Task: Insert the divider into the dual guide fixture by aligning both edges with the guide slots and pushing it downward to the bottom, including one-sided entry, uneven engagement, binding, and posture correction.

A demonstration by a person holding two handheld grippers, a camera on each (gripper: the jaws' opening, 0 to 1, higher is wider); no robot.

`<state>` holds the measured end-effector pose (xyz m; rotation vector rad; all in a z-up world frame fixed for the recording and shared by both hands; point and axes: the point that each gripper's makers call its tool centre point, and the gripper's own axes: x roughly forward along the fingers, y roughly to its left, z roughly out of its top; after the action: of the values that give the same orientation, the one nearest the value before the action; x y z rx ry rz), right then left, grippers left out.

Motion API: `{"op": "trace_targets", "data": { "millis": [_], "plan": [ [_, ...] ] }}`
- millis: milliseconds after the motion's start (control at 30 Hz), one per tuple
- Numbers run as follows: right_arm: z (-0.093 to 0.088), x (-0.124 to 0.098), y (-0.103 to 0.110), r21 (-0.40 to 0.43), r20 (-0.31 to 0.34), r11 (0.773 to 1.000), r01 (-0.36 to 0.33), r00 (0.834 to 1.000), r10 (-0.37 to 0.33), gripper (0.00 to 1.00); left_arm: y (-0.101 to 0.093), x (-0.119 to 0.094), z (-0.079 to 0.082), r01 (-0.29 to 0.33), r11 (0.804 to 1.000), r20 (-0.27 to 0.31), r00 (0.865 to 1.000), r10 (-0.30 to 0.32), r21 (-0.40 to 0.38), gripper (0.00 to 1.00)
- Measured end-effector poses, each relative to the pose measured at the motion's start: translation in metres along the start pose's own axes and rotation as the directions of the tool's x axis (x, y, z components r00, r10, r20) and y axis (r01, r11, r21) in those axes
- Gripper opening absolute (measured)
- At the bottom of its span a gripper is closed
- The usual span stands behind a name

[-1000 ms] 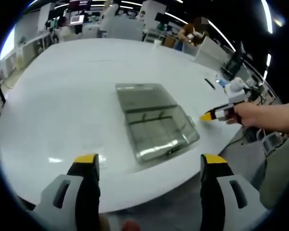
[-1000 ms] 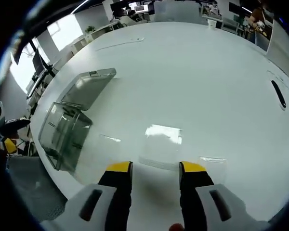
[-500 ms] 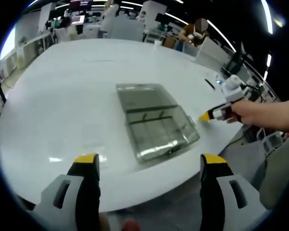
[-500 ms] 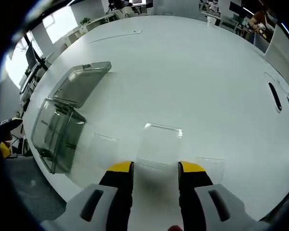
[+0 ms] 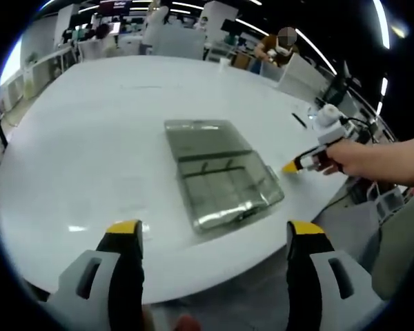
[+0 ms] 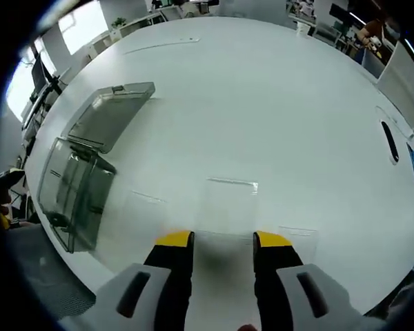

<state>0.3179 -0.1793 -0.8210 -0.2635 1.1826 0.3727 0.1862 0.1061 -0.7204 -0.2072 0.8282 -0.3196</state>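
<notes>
A smoky clear box, the guide fixture (image 5: 224,186), stands on the white table (image 5: 90,138) with its lid (image 5: 200,138) lying open behind it. My left gripper (image 5: 214,231) hangs open at the table's near edge, a short way in front of the box, with nothing between its jaws. In the right gripper view the fixture (image 6: 76,186) sits at the far left. A clear flat divider (image 6: 231,203) lies on the table just ahead of my right gripper (image 6: 223,240), whose open jaws straddle the divider's near edge. A person's hand holds the right gripper (image 5: 303,163) beside the box.
Two more clear dividers (image 6: 143,207) (image 6: 298,238) lie flat on either side of the middle one. A dark slim object (image 6: 388,141) rests on the table further right. Desks, chairs and a person (image 5: 279,45) are beyond the table's far edge.
The right gripper has crept forward over the divider, whose near edge now lies between its jaws. In the left gripper view it has moved slightly away. The left gripper has stayed put.
</notes>
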Motion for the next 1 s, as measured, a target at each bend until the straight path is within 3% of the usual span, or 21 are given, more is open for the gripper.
{"op": "trace_targets", "data": {
  "millis": [833,1000],
  "plan": [
    [0.0005,0.0029,-0.0005,-0.038,-0.06,0.999,-0.017,0.998,0.015,0.29,-0.0044,-0.0024,0.0028,0.006,1.0,0.016,1.0,-0.006,0.009,0.83],
    [-0.0011,0.002,-0.0005,-0.059,-0.042,0.998,-0.027,0.999,0.025,0.29,-0.0035,-0.0045,0.0029,0.002,1.0,0.018,1.0,-0.002,0.009,0.83]
  ]
}}
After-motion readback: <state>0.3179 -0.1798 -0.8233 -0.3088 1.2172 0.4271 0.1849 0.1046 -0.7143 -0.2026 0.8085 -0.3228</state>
